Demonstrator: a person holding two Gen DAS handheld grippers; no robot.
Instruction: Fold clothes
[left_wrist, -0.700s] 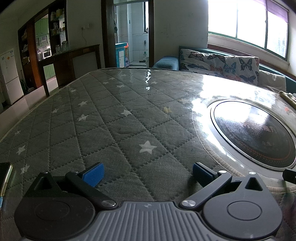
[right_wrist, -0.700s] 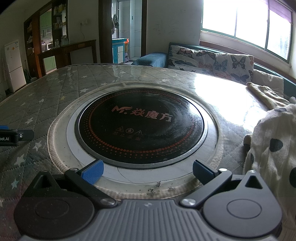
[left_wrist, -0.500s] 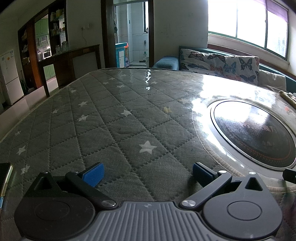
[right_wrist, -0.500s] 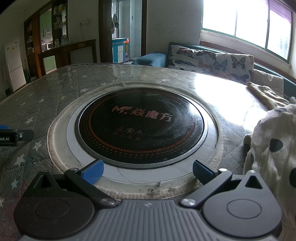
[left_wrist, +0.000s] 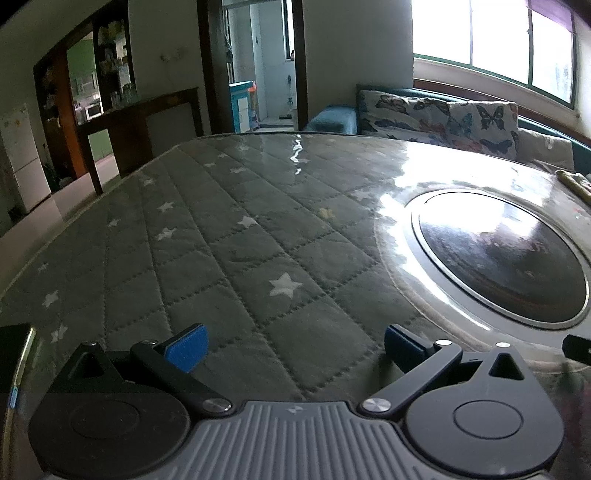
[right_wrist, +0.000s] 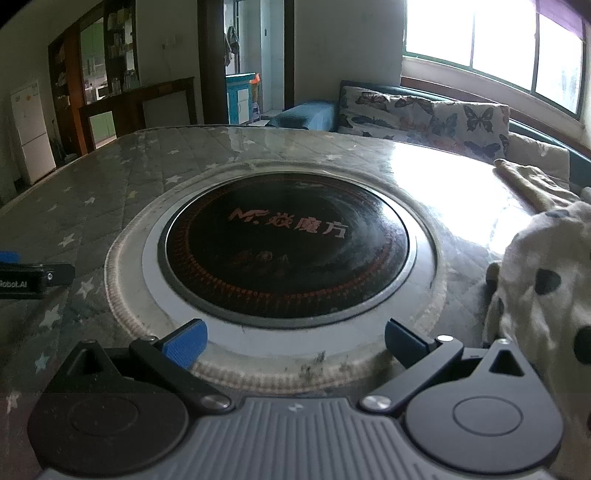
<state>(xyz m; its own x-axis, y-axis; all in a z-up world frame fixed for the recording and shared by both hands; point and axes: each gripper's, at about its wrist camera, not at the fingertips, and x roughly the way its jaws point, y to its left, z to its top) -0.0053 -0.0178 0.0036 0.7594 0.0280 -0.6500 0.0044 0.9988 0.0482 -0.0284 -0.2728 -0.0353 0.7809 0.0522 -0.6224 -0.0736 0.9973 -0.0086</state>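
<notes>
A cream garment with dark dots lies heaped at the right edge of the table, just right of my right gripper. A beige cloth lies farther back on the right. The right gripper stands open with nothing between its blue pads, low over the near rim of the round hob. My left gripper is open too and holds nothing, above the grey quilted star-patterned cover. The right wrist view catches the left gripper's side at its left edge.
The black glass hob is set into the middle of the table. A dark flat object lies at the near left. A sofa with butterfly cushions stands behind the table under the window. The table edge curves away on the left.
Both views have shifted only a little. Both grippers have stayed wide open with nothing in them.
</notes>
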